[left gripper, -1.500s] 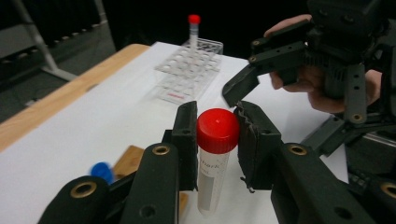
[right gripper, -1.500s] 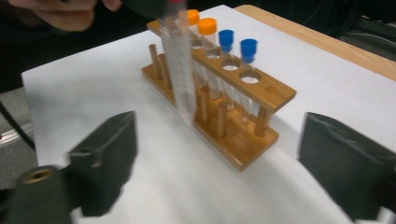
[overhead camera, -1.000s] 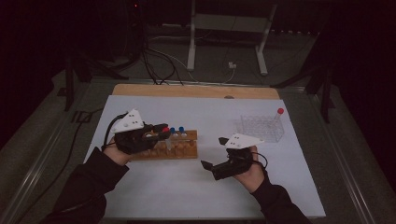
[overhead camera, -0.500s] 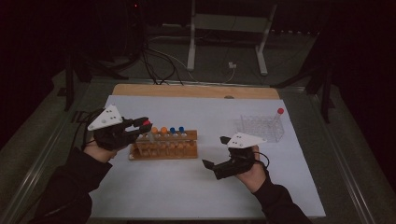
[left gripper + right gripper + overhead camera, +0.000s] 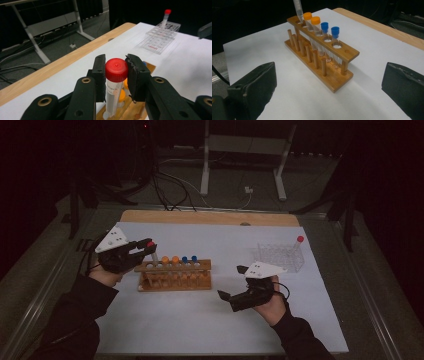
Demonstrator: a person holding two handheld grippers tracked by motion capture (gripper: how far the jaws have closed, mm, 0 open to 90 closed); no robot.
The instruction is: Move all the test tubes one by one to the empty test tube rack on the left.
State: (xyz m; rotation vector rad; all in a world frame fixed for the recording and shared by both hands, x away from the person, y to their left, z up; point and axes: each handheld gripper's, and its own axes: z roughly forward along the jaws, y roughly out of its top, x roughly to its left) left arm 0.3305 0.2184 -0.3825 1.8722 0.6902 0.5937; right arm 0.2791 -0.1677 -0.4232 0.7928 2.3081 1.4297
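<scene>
My left gripper (image 5: pixel 149 248) (image 5: pixel 116 75) is shut on a red-capped clear tube (image 5: pixel 115 71) (image 5: pixel 150 244), with the pads pressing on its cap. The tube leans over the left end of a wooden rack (image 5: pixel 175 279) (image 5: pixel 342 51), and its lower part (image 5: pixel 297 10) reaches the end hole of the top rail. Two orange-capped tubes (image 5: pixel 312 19) and two blue-capped tubes (image 5: pixel 329 27) stand in the rack beside it. My right gripper (image 5: pixel 230 282) (image 5: pixel 329 91) rests open to the right of the rack, with nothing between its pads (image 5: pixel 254 85).
A clear plastic rack (image 5: pixel 280 256) (image 5: pixel 162 35) stands at the back right of the white mat and holds one red-capped tube (image 5: pixel 299 240) (image 5: pixel 167 13). The mat's wooden far edge (image 5: pixel 210 217) borders a floor with cables and a metal stand.
My left gripper has carried the red-capped tube to the left, from over the middle of the wooden rack to its left end. The right gripper has stayed in place.
</scene>
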